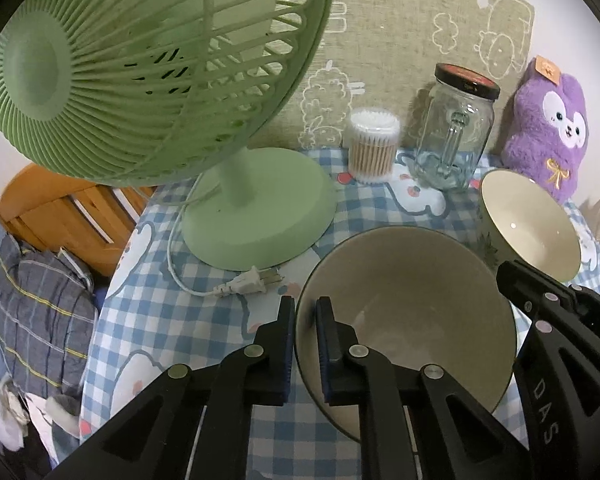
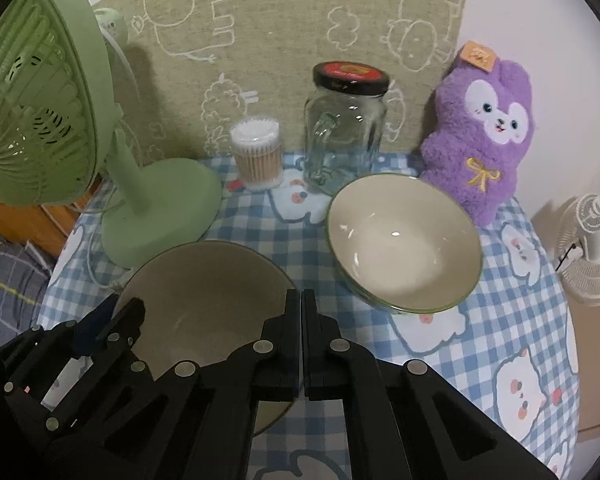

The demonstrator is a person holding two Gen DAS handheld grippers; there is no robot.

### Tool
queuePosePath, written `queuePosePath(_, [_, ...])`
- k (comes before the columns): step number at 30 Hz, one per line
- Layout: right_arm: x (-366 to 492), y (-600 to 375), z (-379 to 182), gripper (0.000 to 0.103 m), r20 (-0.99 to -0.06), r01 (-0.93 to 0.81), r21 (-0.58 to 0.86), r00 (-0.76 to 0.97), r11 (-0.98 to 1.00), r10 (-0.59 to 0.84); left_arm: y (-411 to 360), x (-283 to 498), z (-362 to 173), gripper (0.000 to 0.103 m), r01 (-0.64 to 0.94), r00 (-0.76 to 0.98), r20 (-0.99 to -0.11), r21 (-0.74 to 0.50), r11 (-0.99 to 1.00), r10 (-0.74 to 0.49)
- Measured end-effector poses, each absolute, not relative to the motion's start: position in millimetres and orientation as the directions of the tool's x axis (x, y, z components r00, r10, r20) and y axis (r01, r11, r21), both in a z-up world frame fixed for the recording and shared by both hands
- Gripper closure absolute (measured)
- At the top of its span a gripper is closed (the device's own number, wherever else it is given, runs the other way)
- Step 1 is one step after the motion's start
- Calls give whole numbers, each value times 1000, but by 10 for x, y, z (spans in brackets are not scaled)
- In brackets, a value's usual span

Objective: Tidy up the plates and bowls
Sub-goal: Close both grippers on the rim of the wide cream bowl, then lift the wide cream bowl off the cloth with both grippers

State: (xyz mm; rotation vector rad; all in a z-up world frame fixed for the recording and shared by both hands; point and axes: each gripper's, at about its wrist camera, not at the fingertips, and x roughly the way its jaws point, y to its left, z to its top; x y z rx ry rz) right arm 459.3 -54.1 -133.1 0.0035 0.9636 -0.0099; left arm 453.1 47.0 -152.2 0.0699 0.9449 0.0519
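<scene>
Your left claw (image 1: 305, 312) is clamped on the near bowl's (image 1: 412, 304) left rim, and your right claw (image 2: 301, 304) is clamped on its right rim. The second bowl (image 2: 404, 240) rests on the checked surface (image 2: 500, 300), farther right, apart from both claws.

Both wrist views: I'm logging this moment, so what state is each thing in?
Near bowl: upright, empty, rim clamped on both sides.
Far bowl: upright, empty, untouched.
Left gripper: shut on near bowl.
Right gripper: shut on near bowl.
Jar: lidded, empty.
Fan: unplugged.
</scene>
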Motion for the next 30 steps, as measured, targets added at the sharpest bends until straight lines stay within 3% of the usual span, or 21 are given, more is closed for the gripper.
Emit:
queuePosePath(4, [4619,-524,-1366,94,-831,11,-31,556,999,-32,474,4533,-1552,92,-18,576,-813,95,995,88])
queuePosePath(8, [4641,-567,-1436,63,-844,27,-21,535,999,-32,459,4544,-1589,83,-7,568,-819,93,996,80])
queuePosePath(14, [4667,-566,-1528,65,-852,13,0,524,1000,-7,432,4563,-1655,80,-6,568,-818,106,994,91])
queuePosePath(19, [4700,-539,-1596,87,-865,-12,29,501,1000,31,468,4606,-1763,84,-14,539,-838,94,995,86])
queuePosePath(30, [4658,-539,-1481,87,-861,-11,31,508,999,32,478,4564,-1691,86,-19,537,-841,73,997,72])
